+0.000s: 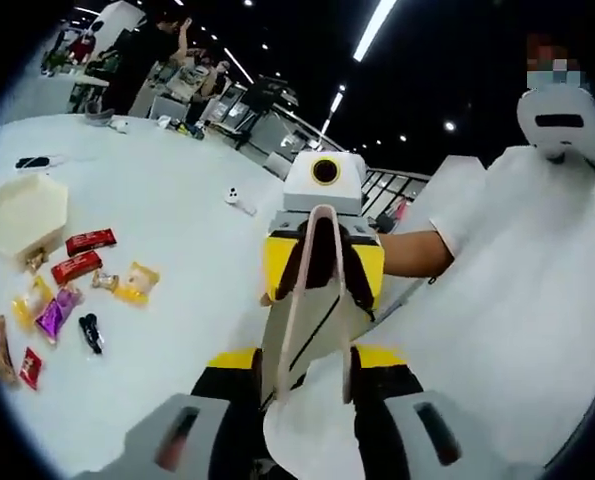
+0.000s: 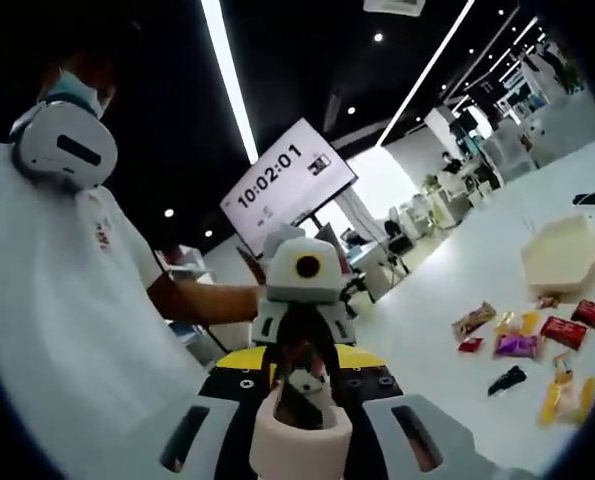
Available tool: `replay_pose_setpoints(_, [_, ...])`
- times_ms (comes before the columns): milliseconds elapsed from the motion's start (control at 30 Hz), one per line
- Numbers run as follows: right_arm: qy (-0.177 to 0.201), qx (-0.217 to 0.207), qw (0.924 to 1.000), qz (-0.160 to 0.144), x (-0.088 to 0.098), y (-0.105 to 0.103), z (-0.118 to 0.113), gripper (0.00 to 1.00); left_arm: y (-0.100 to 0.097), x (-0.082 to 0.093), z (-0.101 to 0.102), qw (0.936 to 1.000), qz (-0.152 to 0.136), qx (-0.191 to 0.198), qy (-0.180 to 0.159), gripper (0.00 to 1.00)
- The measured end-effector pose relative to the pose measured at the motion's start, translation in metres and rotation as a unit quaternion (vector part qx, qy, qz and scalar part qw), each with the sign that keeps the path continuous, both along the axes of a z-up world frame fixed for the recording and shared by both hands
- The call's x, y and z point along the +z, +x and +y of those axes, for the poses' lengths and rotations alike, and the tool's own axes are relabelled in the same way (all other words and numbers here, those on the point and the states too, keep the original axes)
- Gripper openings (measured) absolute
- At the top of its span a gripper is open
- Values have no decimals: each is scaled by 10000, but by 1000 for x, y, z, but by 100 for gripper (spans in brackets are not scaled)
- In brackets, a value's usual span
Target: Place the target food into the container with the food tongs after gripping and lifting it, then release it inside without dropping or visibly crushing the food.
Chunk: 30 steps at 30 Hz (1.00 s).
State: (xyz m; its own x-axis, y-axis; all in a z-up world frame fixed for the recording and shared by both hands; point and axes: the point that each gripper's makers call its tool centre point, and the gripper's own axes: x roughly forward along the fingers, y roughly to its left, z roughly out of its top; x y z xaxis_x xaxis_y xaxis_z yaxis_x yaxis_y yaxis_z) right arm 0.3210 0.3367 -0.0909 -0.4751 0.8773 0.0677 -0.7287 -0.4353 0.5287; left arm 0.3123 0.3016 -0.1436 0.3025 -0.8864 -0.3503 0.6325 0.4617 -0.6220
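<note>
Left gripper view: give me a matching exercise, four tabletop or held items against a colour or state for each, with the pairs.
Items
1. food tongs
2. container
3. purple packet
4. two red packets

Descriptions
A. cream hexagonal box standing on the white table
B. lie side by side just below the container
C. held between the two grippers, off the table
D. shiny, beside a yellow packet

Pairs: 1-C, 2-A, 3-D, 4-B
</note>
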Motion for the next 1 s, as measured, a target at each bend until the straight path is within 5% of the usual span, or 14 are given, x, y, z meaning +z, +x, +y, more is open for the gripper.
replay_pose_setpoints(167, [-140, 141, 9998, 21, -4, -6, -2, 23, -8, -4, -5, 9996, 228, -156, 62, 24])
replay_pose_setpoints(1000, [85, 160, 9996, 210, 2, -11, -1, 31, 3, 15, -5, 9994, -194, 174, -223, 18])
